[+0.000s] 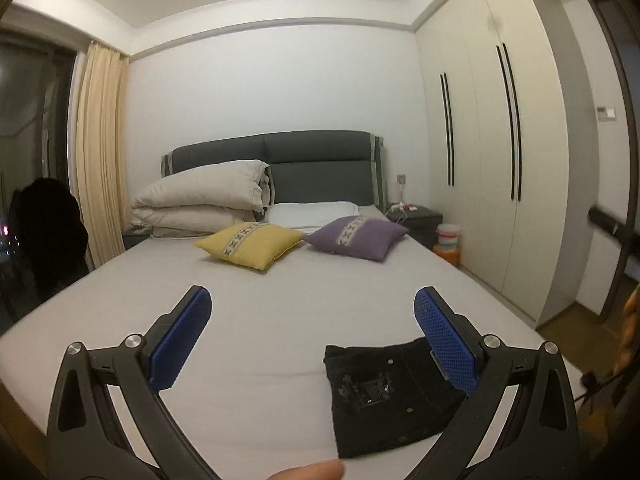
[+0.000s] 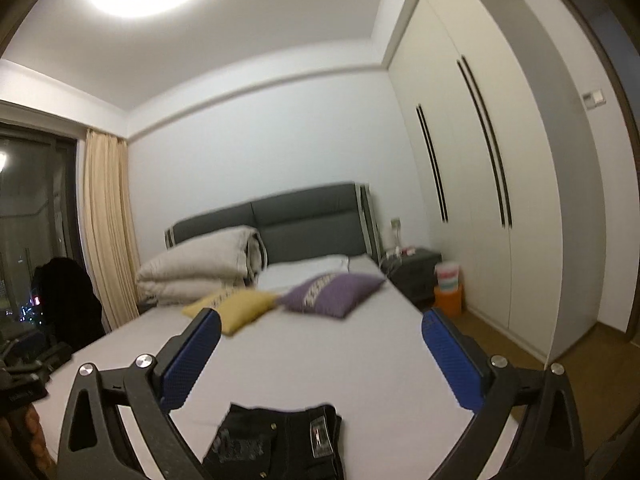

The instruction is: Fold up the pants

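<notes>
The folded pants [image 1: 394, 396] lie on the bed [image 1: 260, 300] below and near both my spread, empty grippers, left gripper [image 1: 312, 332] and right gripper [image 2: 320, 356].

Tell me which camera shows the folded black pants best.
The left wrist view: the pants lie on the bed as a nearly whole folded bundle, only their right edge behind a tong finger. The right wrist view shows only the pants' top part, cut off by the frame's bottom edge and slightly blurred.
</notes>
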`<action>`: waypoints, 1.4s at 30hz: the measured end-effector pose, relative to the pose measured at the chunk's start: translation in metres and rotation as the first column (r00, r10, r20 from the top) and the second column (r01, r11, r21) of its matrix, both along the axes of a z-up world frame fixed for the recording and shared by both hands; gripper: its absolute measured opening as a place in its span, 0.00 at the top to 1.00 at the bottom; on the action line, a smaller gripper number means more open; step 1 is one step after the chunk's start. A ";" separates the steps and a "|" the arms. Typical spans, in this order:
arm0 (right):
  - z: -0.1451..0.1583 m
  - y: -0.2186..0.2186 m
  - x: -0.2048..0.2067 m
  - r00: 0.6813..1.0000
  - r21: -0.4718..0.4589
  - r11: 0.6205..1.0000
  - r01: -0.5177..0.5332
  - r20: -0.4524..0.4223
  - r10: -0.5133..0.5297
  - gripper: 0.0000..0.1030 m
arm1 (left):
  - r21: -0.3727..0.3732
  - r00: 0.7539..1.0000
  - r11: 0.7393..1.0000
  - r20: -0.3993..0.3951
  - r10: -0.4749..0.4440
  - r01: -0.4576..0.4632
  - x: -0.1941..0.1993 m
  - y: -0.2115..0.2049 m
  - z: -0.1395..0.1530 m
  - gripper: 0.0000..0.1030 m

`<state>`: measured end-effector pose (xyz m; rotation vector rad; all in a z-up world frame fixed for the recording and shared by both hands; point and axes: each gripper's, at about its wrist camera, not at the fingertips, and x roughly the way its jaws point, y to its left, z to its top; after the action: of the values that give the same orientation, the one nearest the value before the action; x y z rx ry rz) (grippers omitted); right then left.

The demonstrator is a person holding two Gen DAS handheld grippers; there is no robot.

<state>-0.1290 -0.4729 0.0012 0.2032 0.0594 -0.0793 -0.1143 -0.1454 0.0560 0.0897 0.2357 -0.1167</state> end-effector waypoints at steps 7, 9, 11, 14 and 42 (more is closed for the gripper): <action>0.016 0.018 -0.016 1.000 -0.094 0.995 0.018 0.018 -0.016 0.00 | 0.089 0.984 0.992 -0.148 0.103 -0.090 0.009 -0.019 -0.013 0.00; 0.012 0.021 -0.011 1.000 -0.096 0.995 0.016 -0.023 -0.018 0.00 | 0.080 0.966 0.990 -0.222 0.134 -0.119 0.017 -0.020 -0.026 0.00; 0.005 0.022 0.000 0.996 -0.083 0.996 0.012 -0.090 -0.020 0.00 | 0.090 0.944 0.986 -0.288 0.161 -0.141 0.030 -0.021 -0.042 0.00; -0.008 0.024 0.014 0.978 -0.058 0.998 0.023 -0.208 -0.035 0.00 | 0.099 0.914 0.982 -0.361 0.187 -0.161 0.041 -0.022 -0.062 0.00; -0.096 0.064 0.060 0.786 0.037 0.997 -0.068 -0.614 0.076 0.00 | 0.086 0.818 0.987 -0.552 0.161 -0.136 0.082 -0.024 -0.149 0.00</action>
<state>-0.0687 -0.4086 -0.0952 0.1806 0.7273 -0.0664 -0.0320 -0.1698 -0.0927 0.0772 0.8344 0.0228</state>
